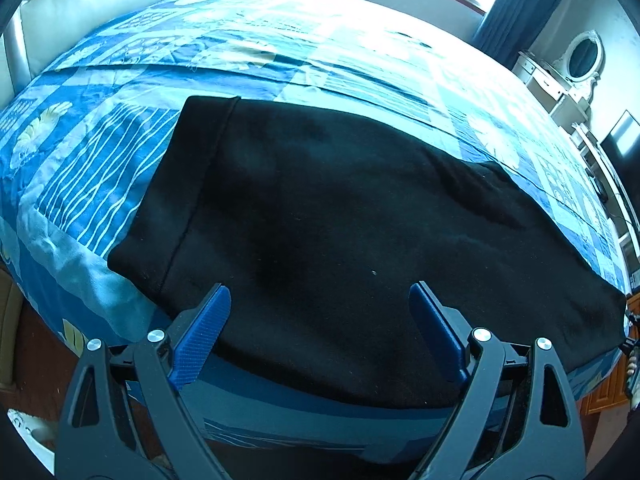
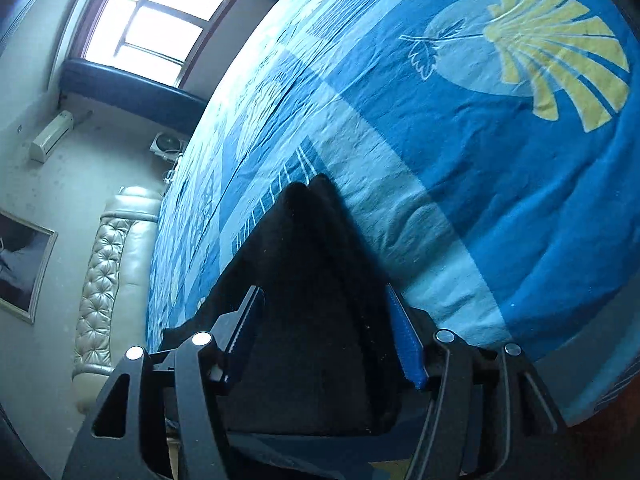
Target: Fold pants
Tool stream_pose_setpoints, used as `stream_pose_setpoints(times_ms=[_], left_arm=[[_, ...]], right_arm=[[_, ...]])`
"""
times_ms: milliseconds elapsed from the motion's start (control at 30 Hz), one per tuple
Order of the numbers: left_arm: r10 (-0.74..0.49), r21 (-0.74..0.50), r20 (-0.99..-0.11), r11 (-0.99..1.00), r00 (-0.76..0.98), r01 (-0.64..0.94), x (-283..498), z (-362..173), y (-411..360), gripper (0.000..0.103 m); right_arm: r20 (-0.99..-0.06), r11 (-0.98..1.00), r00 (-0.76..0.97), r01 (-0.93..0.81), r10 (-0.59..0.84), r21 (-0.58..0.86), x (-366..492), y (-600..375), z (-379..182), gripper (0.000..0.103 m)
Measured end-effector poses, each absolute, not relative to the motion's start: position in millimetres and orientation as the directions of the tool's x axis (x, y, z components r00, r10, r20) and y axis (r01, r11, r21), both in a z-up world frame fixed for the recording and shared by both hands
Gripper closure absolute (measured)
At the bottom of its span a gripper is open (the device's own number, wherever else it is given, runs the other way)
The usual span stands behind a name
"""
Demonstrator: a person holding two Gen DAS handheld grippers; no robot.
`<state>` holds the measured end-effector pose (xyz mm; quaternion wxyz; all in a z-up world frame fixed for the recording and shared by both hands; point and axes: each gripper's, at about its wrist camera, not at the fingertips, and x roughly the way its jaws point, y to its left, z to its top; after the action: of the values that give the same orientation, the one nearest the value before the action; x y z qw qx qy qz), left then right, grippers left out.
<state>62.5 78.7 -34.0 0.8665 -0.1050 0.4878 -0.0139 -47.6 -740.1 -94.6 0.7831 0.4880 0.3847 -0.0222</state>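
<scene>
Black pants [image 1: 320,216] lie flat on the blue patterned bedspread [image 1: 120,152], waistband band at the left, the rest running to the right edge. My left gripper [image 1: 320,304] is open and empty, its blue pads just above the pants' near edge. In the right wrist view my right gripper [image 2: 324,304] is open, turned on its side, with a raised fold of the black pants [image 2: 316,280] between its blue pads; the jaws are apart and not clamped on it.
A padded cream headboard [image 2: 108,280] lies beyond the bed. A window with dark curtains [image 1: 516,4] and a white dresser with an oval mirror [image 1: 580,60] stand at the far side. The bed's near edge drops to the floor [image 1: 32,344].
</scene>
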Motion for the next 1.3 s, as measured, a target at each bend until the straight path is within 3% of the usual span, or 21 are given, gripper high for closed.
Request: stream_pose_setpoints(times_ms=[33,100,300,533,767,1033,1300], left_arm=[[-0.126,-0.198,-0.844,0.977,0.521,-0.083,63.5,-35.1,79.3,0.013],[-0.121,-0.193,-0.845,0.977,0.52,-0.087,63.9,-36.7,78.5,0.012],[-0.105,-0.164,-0.849,0.984,0.518,-0.07,62.3,-38.2,73.5,0.012],[-0.13,-0.188,-0.848,0.98,0.514,-0.061,57.7,-33.3,77.2,0.012],[-0.139,-0.182,-0.846,0.983,0.515,-0.035,42.1,-23.1,73.6,0.012],[-0.155,-0.193,-0.831,0.981,0.534,-0.017,26.4,-14.7,74.8,0.012],[-0.145,-0.183,-0.84,0.983,0.524,-0.021,27.3,-19.6,70.3,0.012]], right_arm=[[-0.634,0.526,0.694,0.419,0.341,0.741,-46.5,-739.5,-94.5,0.054],[-0.65,0.54,0.665,0.416,0.369,0.732,-41.6,-730.8,-95.3,0.078],[-0.651,0.574,0.663,0.389,0.369,0.721,-34.6,-710.6,-81.1,0.08],[-0.47,0.482,0.79,0.258,0.394,0.837,-43.2,-698.8,-23.1,0.08],[-0.39,0.52,0.802,0.119,0.452,0.846,-18.0,-644.7,53.4,0.08],[-0.367,0.569,0.758,-0.007,0.539,0.822,25.9,-554.2,103.2,0.08],[-0.454,0.631,0.674,-0.022,0.582,0.775,72.1,-463.2,86.0,0.08]])
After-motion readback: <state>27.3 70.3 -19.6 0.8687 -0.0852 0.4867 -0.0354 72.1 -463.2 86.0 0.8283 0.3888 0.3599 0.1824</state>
